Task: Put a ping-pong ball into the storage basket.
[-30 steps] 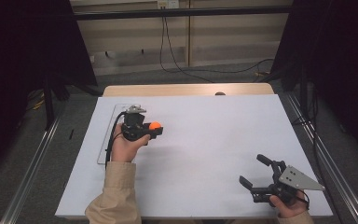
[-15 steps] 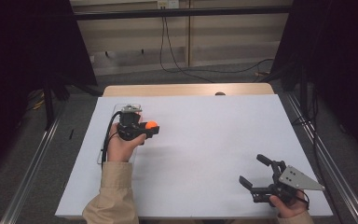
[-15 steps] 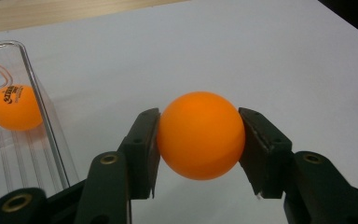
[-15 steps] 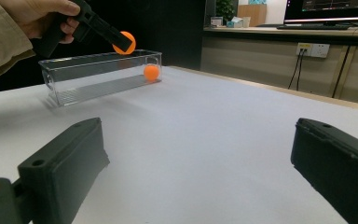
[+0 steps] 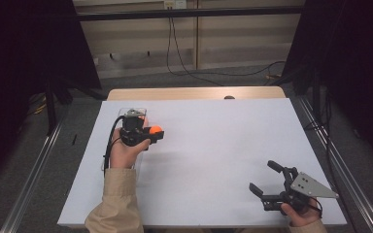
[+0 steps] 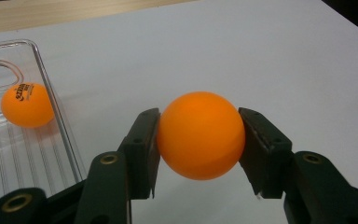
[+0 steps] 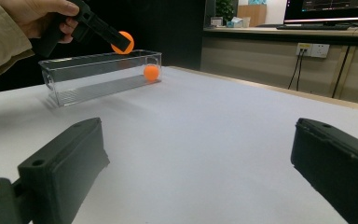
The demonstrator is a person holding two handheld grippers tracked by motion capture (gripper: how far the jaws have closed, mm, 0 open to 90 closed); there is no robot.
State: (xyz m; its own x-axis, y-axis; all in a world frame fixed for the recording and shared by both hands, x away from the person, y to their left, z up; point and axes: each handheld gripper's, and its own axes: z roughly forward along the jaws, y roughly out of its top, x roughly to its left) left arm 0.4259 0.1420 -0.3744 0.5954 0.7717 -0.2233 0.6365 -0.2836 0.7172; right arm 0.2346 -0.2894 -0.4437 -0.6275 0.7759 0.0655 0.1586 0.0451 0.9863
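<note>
My left gripper (image 6: 200, 114) is shut on an orange ping-pong ball (image 6: 200, 137), held off the white table. In the high view this gripper (image 5: 154, 132) and its ball (image 5: 155, 129) hang at the right-hand rim of a clear plastic bin (image 5: 122, 112). A second orange ball (image 6: 26, 105) lies inside the bin (image 6: 51, 93). The right gripper view looks across the table at the bin (image 7: 98, 77), the ball in it (image 7: 151, 72) and the held ball (image 7: 122, 42) above it. My right gripper (image 5: 262, 175) rests open near the table's front right corner, jaws wide apart (image 7: 200, 140).
A white sheet (image 5: 213, 145) covers the table, with a wooden edge (image 5: 194, 93) at the far side. Cables run over the floor beyond it. Dark frame rails stand on both sides of the table.
My left gripper has shifted slightly left toward the bin with the ball still in it. The right gripper has stayed in place.
</note>
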